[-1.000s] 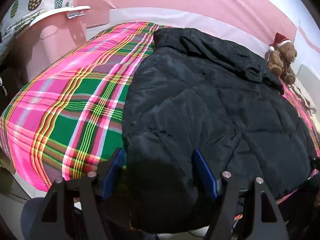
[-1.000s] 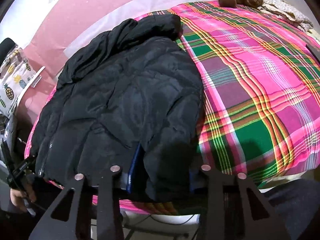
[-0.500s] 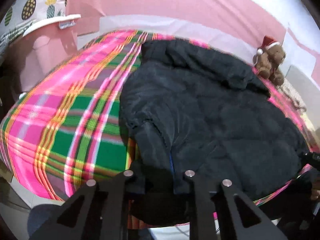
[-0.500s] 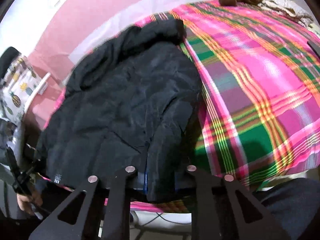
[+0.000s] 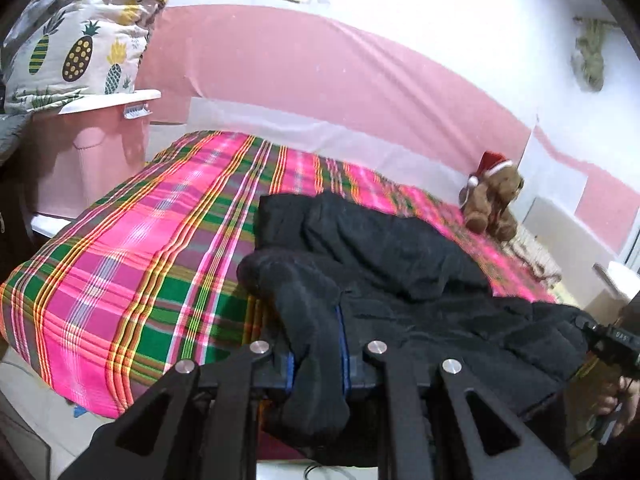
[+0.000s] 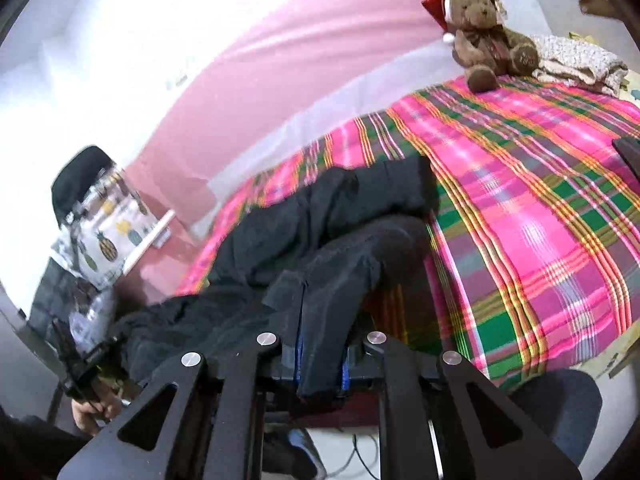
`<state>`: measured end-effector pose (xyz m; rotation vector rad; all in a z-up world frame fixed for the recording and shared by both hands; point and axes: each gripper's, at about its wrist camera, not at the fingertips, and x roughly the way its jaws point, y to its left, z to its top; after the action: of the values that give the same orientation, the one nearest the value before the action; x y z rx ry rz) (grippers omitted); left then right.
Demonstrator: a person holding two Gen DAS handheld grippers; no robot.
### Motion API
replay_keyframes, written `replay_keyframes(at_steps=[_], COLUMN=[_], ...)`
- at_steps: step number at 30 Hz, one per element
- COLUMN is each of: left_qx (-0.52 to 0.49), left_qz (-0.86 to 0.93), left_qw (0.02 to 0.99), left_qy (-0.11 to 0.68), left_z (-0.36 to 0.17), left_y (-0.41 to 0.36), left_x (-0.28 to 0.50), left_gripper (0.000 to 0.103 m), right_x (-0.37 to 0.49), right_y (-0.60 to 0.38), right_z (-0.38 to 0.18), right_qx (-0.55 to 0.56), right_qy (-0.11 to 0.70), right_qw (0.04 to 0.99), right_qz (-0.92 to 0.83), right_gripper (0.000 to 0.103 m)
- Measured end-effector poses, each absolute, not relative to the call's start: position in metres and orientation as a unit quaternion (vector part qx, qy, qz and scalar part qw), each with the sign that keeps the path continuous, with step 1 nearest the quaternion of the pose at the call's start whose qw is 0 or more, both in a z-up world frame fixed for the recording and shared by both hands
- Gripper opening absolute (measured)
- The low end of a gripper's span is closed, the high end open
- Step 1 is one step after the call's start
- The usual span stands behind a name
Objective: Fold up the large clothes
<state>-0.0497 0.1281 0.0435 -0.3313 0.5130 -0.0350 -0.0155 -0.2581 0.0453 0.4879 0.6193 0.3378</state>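
Pink plaid bed (image 5: 132, 264) under a black coat (image 5: 400, 264), near edge lifted. Left gripper (image 5: 318, 356) pinching one hem corner, right gripper (image 6: 320, 364) pinching the other. Best to lift both evenly and carry the hem toward the collar, maybe at the far end. Teddy (image 6: 484, 36) and folded cloth (image 6: 576, 60) well apart, not blocking.
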Motion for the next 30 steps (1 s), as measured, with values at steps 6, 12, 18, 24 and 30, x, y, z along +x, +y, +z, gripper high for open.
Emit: replay_keyframes(at_steps=[6,12,18,24,30], left_qx=[-0.167,-0.16,-0.15,-0.146,-0.142], left_qz=[-0.025,-0.029,-0.011,0.012,0.031], left_qw=[0.959,0.963,0.962,0.951,0.932], left_qy=[0.228,0.213,0.229,0.273,0.333], left_z=[0.073,0.096,0.103,0.082,0.033], left_y=[0.131,0.137,0.147,0.154,0.153], left_x=[-0.031,0.02,0.107,0.201,0.274], left_gripper=[0.016,0.017,0.017,0.017,0.018], right_x=[0.008,0.062,0.149,0.238,0.313], right_y=[-0.262,-0.257,-0.248,-0.238,-0.232], right_z=[0.076,0.101,0.113,0.097,0.044], right_qx=[0.238,0.228,0.207,0.192,0.176], right_qy=[0.263,0.253,0.272,0.318,0.392], right_qw=[0.919,0.926,0.929,0.922,0.899], right_qz=[0.171,0.164,0.143,0.113,0.084], right_gripper=[0.013,0.013,0.013,0.013,0.015])
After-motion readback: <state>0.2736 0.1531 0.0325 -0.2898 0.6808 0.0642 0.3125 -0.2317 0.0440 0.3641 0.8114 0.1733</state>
